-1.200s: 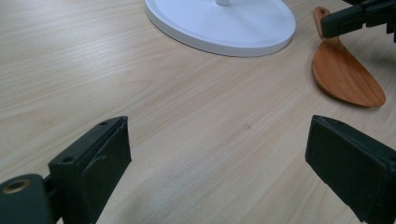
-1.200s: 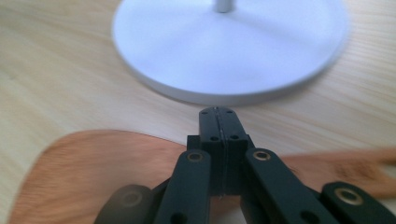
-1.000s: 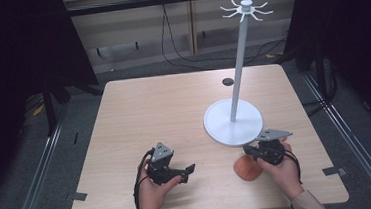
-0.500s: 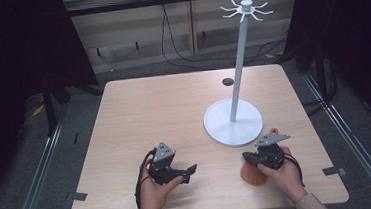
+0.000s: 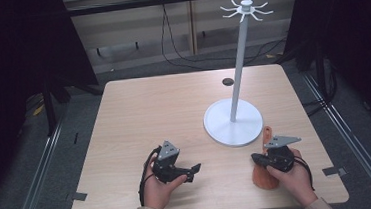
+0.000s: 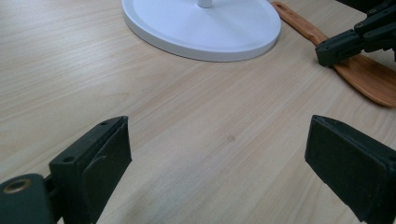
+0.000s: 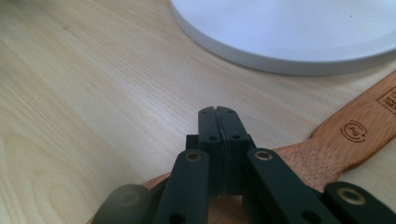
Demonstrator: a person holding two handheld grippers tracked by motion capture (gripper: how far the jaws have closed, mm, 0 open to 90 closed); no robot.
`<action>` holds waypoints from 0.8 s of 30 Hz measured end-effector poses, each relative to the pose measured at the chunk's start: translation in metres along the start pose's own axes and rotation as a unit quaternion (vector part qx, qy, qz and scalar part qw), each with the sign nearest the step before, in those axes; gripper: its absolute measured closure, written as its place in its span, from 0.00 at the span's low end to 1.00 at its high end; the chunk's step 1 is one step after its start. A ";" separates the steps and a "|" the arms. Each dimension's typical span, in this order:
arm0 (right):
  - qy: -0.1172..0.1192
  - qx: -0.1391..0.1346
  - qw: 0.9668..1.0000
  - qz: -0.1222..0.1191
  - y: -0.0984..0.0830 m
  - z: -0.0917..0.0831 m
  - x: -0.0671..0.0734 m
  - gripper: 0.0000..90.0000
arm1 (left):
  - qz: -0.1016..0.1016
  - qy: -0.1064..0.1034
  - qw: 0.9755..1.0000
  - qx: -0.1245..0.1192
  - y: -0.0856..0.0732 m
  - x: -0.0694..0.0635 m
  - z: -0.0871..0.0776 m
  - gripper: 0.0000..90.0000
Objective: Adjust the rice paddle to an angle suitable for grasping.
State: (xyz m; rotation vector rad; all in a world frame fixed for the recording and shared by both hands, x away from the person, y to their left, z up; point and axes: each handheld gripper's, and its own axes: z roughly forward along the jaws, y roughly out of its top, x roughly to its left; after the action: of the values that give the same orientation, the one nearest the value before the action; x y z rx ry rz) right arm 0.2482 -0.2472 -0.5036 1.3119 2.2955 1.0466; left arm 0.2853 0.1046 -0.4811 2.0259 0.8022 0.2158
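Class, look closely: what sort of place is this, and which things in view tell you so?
Probably a lab or test room set up for recording: a bare wooden table, black curtains at both sides, loose cables on the floor behind.

High view looks down on my light wooden table [image 5: 174, 110]; both gripper views sit low, sharing the round white stand base [image 6: 205, 25]

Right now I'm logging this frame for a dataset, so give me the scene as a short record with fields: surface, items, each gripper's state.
surface: light wooden table
stand: white round-based pole stand with hooks on top, right of table centre
utensil: flat brown wooden spatula, lying beside the stand's base
left gripper: open, holding nothing, above bare table
right gripper: shut, holding nothing, over the spatula's wide end
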 end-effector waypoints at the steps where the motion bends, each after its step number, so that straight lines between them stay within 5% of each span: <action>1: 0.000 0.000 1.000 0.000 0.000 0.000 0.000 1.00 | 0.000 0.000 1.000 0.000 0.000 0.000 0.000 0.08; 19: -0.022 0.017 0.999 0.017 -0.010 -0.018 -0.015 0.99 | 0.006 -0.012 1.000 -0.001 0.007 -0.003 0.008 0.08; 24: -0.039 0.019 0.998 0.038 -0.001 -0.027 -0.020 0.88 | 0.008 -0.017 1.000 -0.003 0.009 -0.004 0.010 0.08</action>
State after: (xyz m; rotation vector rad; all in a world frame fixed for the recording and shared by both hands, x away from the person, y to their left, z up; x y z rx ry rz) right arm 0.2432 -0.2761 -0.4876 1.4386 2.2361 0.9615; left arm 0.2910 0.0920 -0.4793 2.0268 0.7632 0.1930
